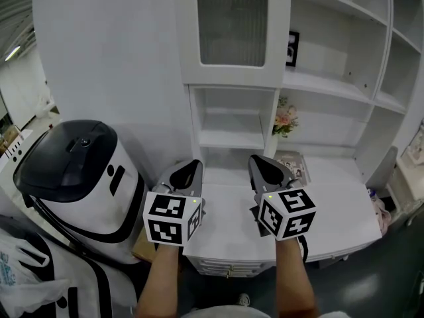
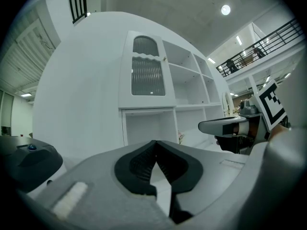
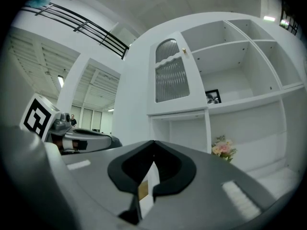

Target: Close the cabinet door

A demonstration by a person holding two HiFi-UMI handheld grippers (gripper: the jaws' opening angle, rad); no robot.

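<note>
Both jaw pairs are pressed together, empty: the grey left gripper (image 1: 196, 164) and grey right gripper (image 1: 254, 159) sit below the white ribbed-glass cabinet door (image 1: 232, 24), which looks flush shut; nothing seems left.

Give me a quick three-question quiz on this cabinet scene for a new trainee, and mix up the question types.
1. True or false: the cabinet door with the ribbed glass looks shut.
2. Which thing stands just right of the open compartment below that door? A) flowers B) a kettle C) a stack of plates
3. Fill in: the jaws of the left gripper and the right gripper are both ____, with nothing between them.
Key: 1 true; 2 A; 3 shut.
</note>
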